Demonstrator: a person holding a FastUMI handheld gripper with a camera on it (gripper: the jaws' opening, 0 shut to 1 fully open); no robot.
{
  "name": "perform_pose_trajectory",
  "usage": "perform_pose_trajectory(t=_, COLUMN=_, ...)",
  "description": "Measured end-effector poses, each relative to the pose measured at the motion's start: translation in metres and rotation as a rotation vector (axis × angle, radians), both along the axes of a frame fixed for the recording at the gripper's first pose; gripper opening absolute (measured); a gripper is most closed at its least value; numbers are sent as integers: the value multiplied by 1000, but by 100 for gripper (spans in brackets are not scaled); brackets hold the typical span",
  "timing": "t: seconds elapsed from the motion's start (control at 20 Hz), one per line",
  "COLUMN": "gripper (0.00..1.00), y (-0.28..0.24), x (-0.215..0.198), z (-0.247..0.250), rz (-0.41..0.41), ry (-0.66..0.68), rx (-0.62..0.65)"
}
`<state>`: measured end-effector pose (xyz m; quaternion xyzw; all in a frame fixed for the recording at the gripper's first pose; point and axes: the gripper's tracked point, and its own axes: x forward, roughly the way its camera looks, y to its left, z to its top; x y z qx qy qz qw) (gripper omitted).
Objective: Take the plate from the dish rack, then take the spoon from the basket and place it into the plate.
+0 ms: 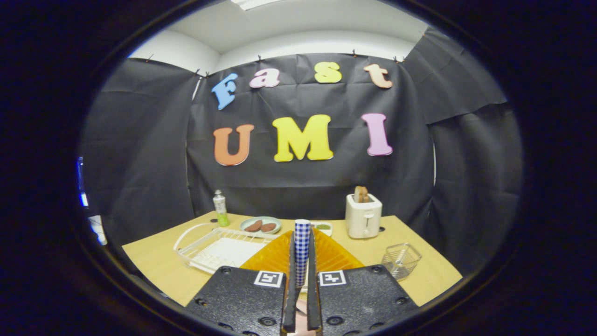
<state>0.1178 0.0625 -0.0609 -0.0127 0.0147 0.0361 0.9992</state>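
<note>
Wooden tabletop (419, 275): pale, bears everything listed.

White wire dish rack (205, 242): ahead and left of the fingers, no plate standing in it.

Orange ribbed translucent plate (333, 256): flat on the table just beyond the fingertips, right of the rack; judged already set out to receive the spoon.

Cream toaster (363, 215): at the back, brown slices upright in its slot.

Clear wire basket (401, 259): right of the plate, apart from it; nothing seen inside.

Pale green dish (260, 225): behind the rack, holding two brown patties.

Green-and-white bottle (220, 208): upright at the back left.

Gripper (301, 270): black fingers drawn nearly together, clamped on the blue-and-white chequered spoon handle (302, 242), which stands upright between them over the plate; bowl end hidden. Placement judged not yet done.
</note>
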Motion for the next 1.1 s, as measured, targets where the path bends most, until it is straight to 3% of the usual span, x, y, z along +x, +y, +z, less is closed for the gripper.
perform_pose_trajectory(t=0.2, gripper=15, y=49, x=0, z=-31, rz=49, ry=16, rx=49)
perform_pose_trajectory(t=0.4, gripper=15, y=52, x=7, z=-66, rz=-10, ry=51, rx=69)
perform_pose_trajectory(t=0.5, gripper=15, y=45, x=7, z=-75, rz=-48, ry=61, rx=83)
perform_pose_trajectory(t=0.85, gripper=18, y=20, x=-1, z=-88, rz=-68, ry=59, rx=112)
perform_pose_trajectory(t=1.1, gripper=29, y=-9, x=-17, z=-90, rz=-115, ry=48, rx=88)
